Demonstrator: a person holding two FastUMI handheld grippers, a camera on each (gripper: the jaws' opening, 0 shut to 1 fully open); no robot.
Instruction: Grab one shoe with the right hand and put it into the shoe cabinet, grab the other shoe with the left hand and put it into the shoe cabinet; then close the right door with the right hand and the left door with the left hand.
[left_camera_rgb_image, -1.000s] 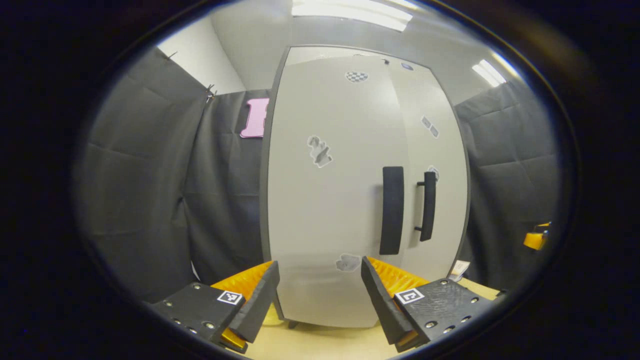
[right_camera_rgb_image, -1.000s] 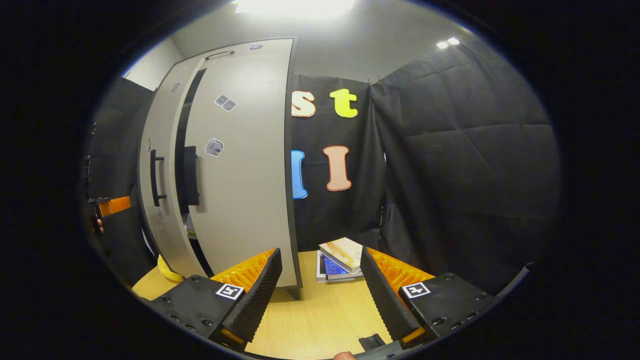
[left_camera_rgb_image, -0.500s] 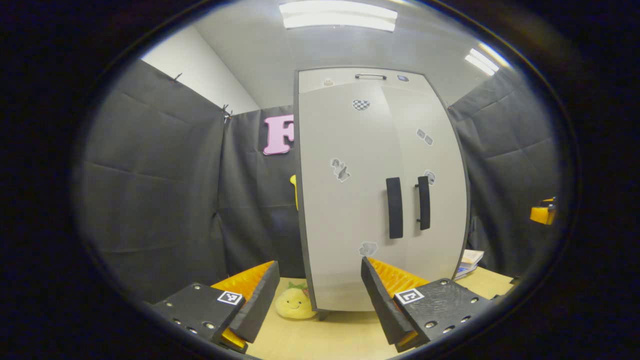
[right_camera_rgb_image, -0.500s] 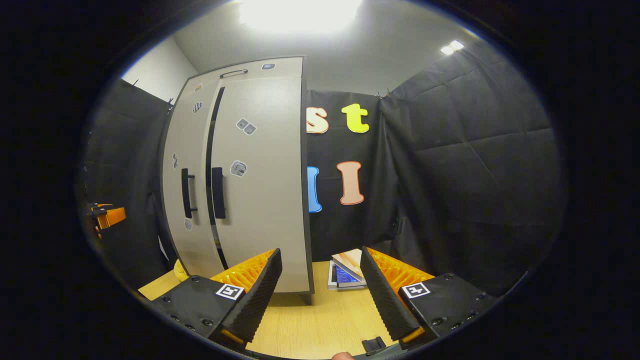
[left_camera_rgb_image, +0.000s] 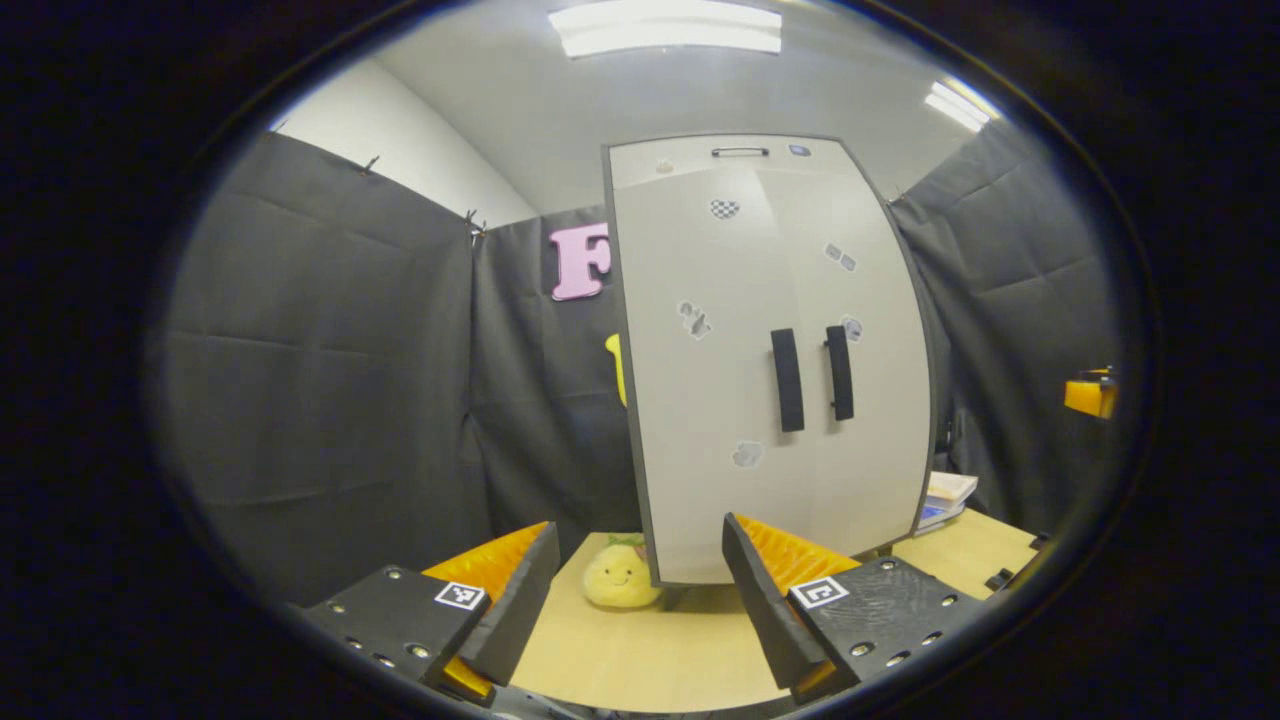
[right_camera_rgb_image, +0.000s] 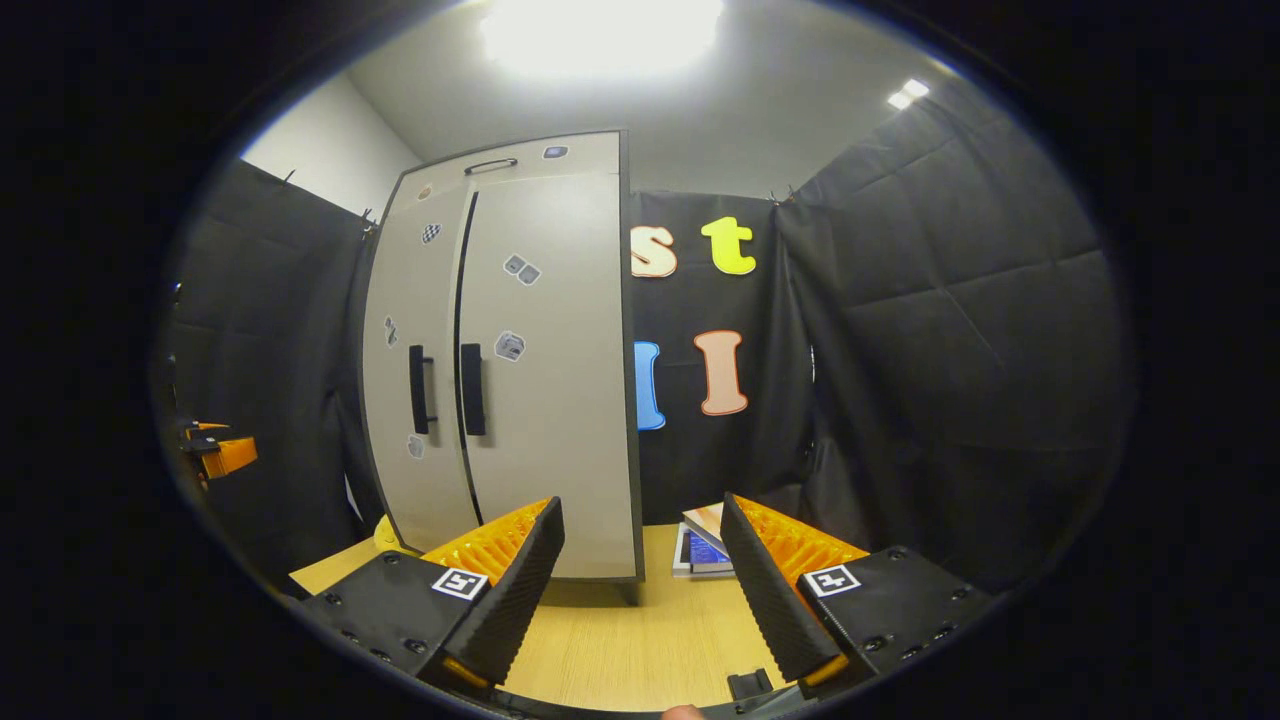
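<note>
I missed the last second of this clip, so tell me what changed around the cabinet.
Both grippers backed away from the cabinet: it looks smaller in both views, and more of the table and the yellow plush toy came into sight. The gap between the doors seen from the right gripper narrowed to a thin seam. Both the left gripper and the right one stayed open and empty.

A tall shoe cabinet (left_camera_rgb_image: 770, 370) with both doors shut blocks the worktop (left_camera_rgb_image: 640, 660) at 12 o'clock. A yellow plush toy (left_camera_rgb_image: 620, 578) sits at its 9 o'clock foot; stacked books (right_camera_rgb_image: 700, 545) lie at 3 o'clock. Bare worktop lies open before each hand-held gripper.
</note>
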